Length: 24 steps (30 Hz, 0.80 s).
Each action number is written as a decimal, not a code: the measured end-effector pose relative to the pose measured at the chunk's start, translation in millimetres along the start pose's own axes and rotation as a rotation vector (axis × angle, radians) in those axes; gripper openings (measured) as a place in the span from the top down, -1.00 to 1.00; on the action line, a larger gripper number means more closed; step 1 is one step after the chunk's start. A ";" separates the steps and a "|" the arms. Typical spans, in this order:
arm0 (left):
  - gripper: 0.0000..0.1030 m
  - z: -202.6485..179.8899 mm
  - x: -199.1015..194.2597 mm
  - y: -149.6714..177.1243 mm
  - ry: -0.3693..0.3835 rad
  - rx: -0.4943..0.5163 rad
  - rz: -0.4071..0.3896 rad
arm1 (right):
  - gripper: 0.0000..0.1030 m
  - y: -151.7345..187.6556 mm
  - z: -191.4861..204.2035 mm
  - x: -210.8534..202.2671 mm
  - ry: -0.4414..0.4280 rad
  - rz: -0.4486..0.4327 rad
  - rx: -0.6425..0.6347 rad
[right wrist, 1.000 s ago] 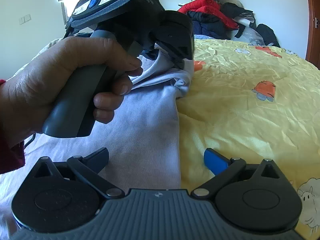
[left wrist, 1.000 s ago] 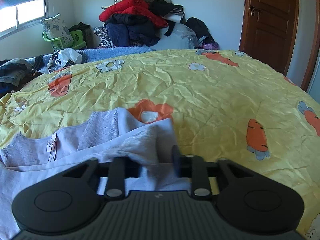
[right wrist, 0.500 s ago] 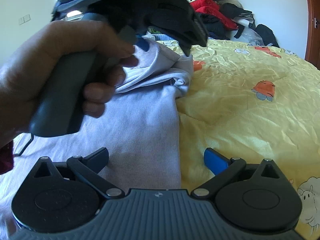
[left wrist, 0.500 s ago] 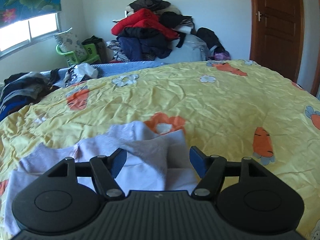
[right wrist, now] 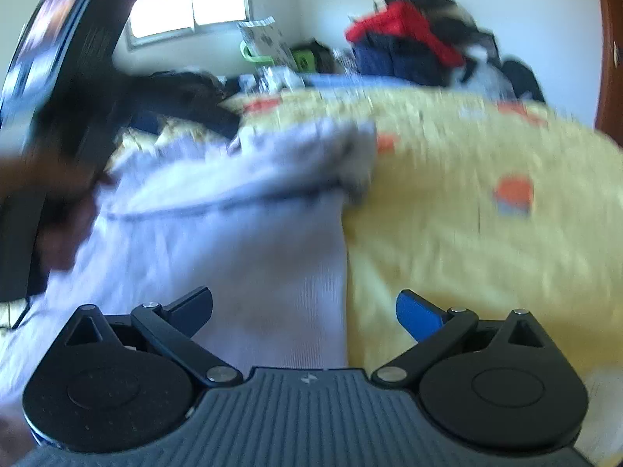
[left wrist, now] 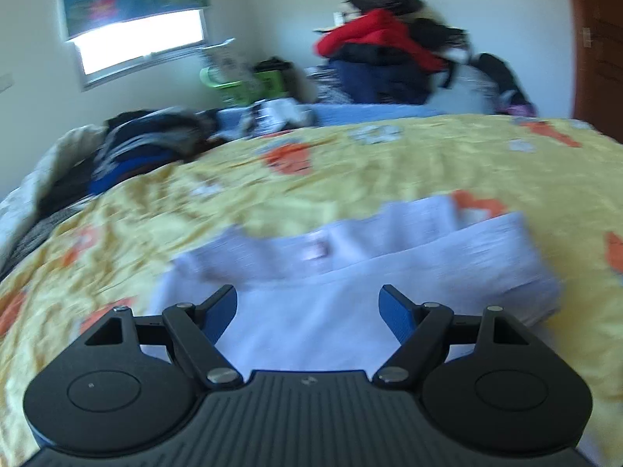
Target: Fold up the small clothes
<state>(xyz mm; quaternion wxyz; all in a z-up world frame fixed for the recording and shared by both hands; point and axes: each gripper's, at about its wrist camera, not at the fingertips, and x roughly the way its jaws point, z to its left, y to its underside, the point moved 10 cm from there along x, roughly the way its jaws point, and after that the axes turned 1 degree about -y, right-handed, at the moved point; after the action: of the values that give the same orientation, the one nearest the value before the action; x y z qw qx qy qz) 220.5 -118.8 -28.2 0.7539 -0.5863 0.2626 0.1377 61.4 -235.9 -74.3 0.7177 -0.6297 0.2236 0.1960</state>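
Note:
A small pale lilac garment (left wrist: 350, 272) lies on the yellow carrot-print bedspread (left wrist: 272, 186), with its right side folded over itself. My left gripper (left wrist: 307, 303) is open and empty, held just above the near part of the garment. In the right wrist view the garment (right wrist: 233, 225) fills the left half, its folded edge bunched at the far right corner. My right gripper (right wrist: 303, 307) is open and empty over the garment's right edge. The left gripper and the hand holding it (right wrist: 58, 136) show blurred at the far left.
A pile of red, navy and black clothes (left wrist: 389, 58) sits beyond the bed's far edge. Dark clothes (left wrist: 136, 148) lie at the bed's left side. A green chair (left wrist: 233, 81) stands under the window. A brown door (left wrist: 595, 39) is at the right.
My left gripper was shut on the garment's fold, then opened and let it drop. It has since pulled back and swung left. Both views are now blurred by motion.

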 end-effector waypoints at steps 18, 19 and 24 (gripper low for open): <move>-0.56 59.0 15.0 52.8 -0.102 -0.045 0.111 | -0.94 -91.0 -21.2 78.6 0.140 -0.053 -0.027; -0.56 57.9 14.8 52.8 -0.096 -0.053 0.112 | -0.96 -93.1 -15.0 74.8 0.133 -0.077 -0.057; -0.57 55.3 11.5 55.7 -0.090 -0.057 0.115 | -0.93 -80.1 -1.8 99.7 0.119 0.007 -0.164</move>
<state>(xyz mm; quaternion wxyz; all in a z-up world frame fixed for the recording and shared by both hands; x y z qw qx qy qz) 214.3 -51.8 -70.1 0.7388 -0.5846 0.2576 0.2147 188.5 -248.1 -65.7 0.6486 -0.6960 0.2512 0.1785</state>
